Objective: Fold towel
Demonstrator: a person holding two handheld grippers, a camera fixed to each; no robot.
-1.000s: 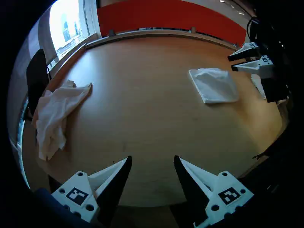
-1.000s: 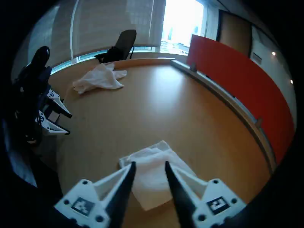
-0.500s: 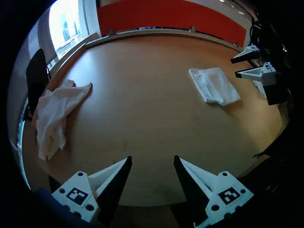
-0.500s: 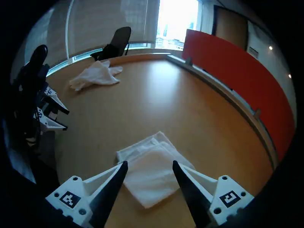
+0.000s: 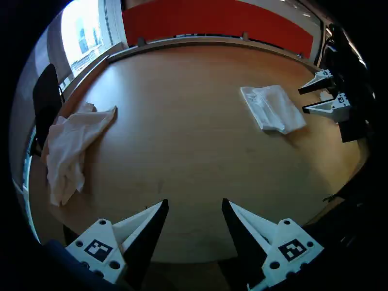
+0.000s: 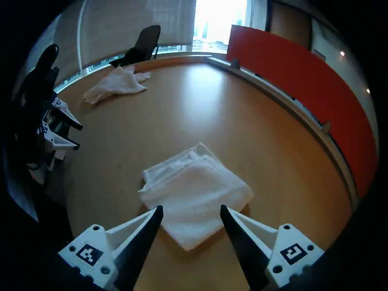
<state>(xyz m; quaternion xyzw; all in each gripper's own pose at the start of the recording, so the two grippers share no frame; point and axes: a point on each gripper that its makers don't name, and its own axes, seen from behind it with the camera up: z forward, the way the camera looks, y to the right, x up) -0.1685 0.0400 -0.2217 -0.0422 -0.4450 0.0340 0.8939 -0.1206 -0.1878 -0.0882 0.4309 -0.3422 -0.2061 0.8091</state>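
Open to pass across the bare middle of the bench (image 5: 194,145), between folded towel (image 6: 194,199) and crumpled towel (image 5: 68,145), well apart. Blocked along the far edge by a red partition (image 5: 218,19); crowded beside the crumpled towel by a chair (image 5: 46,97).

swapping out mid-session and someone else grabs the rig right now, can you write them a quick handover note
Left gripper: open, holding nothing, hovering over the near edge of the wooden table.
Right gripper: open, holding nothing, poised at the near edge of the folded white towel.
Done: that towel lies flat on the table, folded into a compact rectangle.
Left: a crumpled white towel lies in a heap at the table's edge by the black chair, apart from both grippers. It looks unfolded, so it is probably the next one to spread out and fold.
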